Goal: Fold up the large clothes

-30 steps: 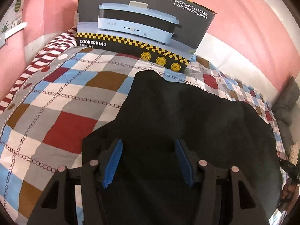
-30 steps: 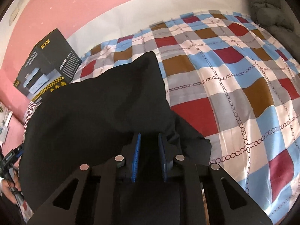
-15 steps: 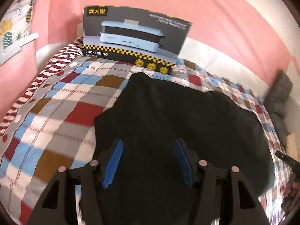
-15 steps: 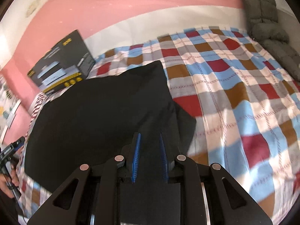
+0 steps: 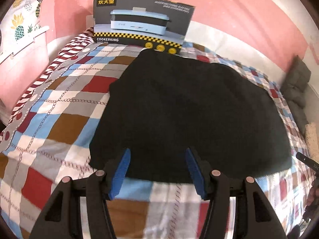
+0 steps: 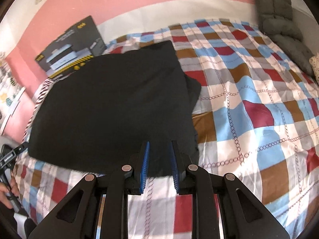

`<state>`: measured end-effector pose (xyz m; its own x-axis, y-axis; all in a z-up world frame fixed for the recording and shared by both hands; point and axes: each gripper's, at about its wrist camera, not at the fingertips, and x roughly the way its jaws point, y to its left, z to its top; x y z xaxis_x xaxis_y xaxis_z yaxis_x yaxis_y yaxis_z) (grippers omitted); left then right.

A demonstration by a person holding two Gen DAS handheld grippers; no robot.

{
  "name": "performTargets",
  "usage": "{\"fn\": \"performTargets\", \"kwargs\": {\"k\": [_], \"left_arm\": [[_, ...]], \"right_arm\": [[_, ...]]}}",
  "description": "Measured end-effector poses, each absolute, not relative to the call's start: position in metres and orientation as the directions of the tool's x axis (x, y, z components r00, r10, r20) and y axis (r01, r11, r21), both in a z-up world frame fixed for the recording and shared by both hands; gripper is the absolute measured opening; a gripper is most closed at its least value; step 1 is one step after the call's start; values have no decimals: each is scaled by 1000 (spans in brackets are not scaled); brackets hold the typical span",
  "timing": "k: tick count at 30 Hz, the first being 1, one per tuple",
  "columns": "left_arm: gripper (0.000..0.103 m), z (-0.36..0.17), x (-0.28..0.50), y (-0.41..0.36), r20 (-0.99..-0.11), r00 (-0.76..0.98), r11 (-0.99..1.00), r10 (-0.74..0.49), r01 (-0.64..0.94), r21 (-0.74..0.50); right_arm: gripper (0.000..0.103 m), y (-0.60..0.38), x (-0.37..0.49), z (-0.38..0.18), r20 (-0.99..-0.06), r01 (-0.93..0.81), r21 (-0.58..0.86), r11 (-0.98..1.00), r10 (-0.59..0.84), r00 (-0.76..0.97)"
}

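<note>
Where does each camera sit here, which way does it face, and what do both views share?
Left wrist: on the left hand-held gripper, facing across the bed toward the cooker box; its open fingers frame the black garment.
Right wrist: on the right hand-held gripper, facing over the checked bedspread; fingers apart, and the person's other hand shows at the left edge.
Shared: garment, box, bedspread, pink wall.

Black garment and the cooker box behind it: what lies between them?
Nothing shows between them: in the left wrist view the black garment reaches the cooker box; whether they touch is unclear.
</note>
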<state>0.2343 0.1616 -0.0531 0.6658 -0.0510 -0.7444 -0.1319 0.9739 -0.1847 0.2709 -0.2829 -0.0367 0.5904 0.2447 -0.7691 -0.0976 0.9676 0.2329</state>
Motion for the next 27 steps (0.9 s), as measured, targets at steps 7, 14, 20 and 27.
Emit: {"fn": "performTargets", "kwargs": {"k": [7, 14, 20, 27], "left_arm": [[59, -32, 174, 124, -730, 678, 982, -84, -68, -176], [60, -15, 119, 96, -724, 685, 984, -86, -53, -168], [60, -5, 83, 78, -727, 684, 987, -66, -62, -148], [61, 7, 48, 63, -714, 697, 988, -63, -57, -143]], "right_arm": [[39, -260, 206, -7, -736, -173, 196, 965, 261, 625], [41, -244, 151, 12, -710, -223, 167, 961, 274, 649], [41, -234, 112, 24, -695, -259, 133, 957, 276, 664], [41, -226, 73, 34, -675, -299, 94, 950, 282, 682]]}}
